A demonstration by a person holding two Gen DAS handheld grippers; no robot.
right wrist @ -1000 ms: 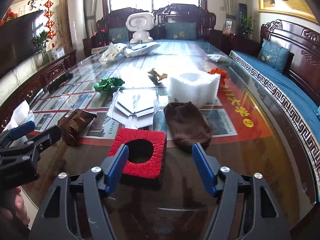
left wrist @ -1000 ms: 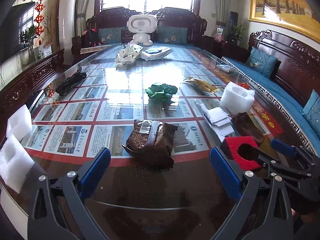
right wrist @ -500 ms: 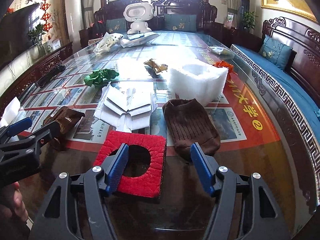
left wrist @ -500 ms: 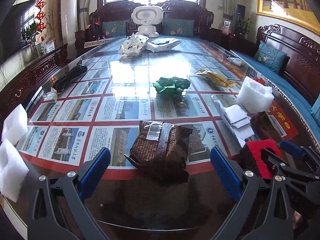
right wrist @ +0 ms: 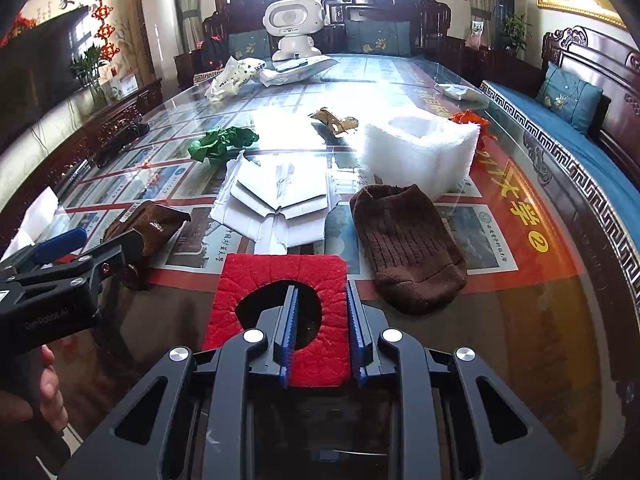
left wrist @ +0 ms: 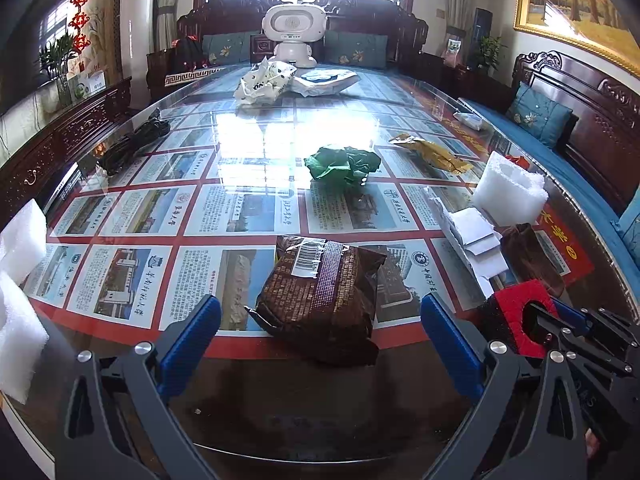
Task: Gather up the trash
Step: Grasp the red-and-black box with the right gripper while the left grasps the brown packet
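Observation:
A red foam square with a round hole (right wrist: 256,276) lies near the table's front edge. My right gripper (right wrist: 322,300) is shut on its right side, one finger in the hole and one outside; both also show in the left wrist view (left wrist: 516,312). A brown snack packet (left wrist: 320,288) lies on the glass. My left gripper (left wrist: 320,328) is open, its blue pads to either side of the packet's near end, not touching it. The packet also shows in the right wrist view (right wrist: 152,224).
A brown knitted sock (right wrist: 404,240), flattened white cardboard (right wrist: 276,200), a white foam block (right wrist: 424,152), green crumpled paper (left wrist: 344,164), a yellow wrapper (left wrist: 432,152), black cables (left wrist: 132,140), white bags (left wrist: 264,84) and a white robot (left wrist: 294,36) are on the glass table (left wrist: 248,148). White foam pieces (left wrist: 20,276) lie at the left edge.
My right gripper has closed on the red foam square's right side. My left gripper has moved forward toward the brown packet and stays open.

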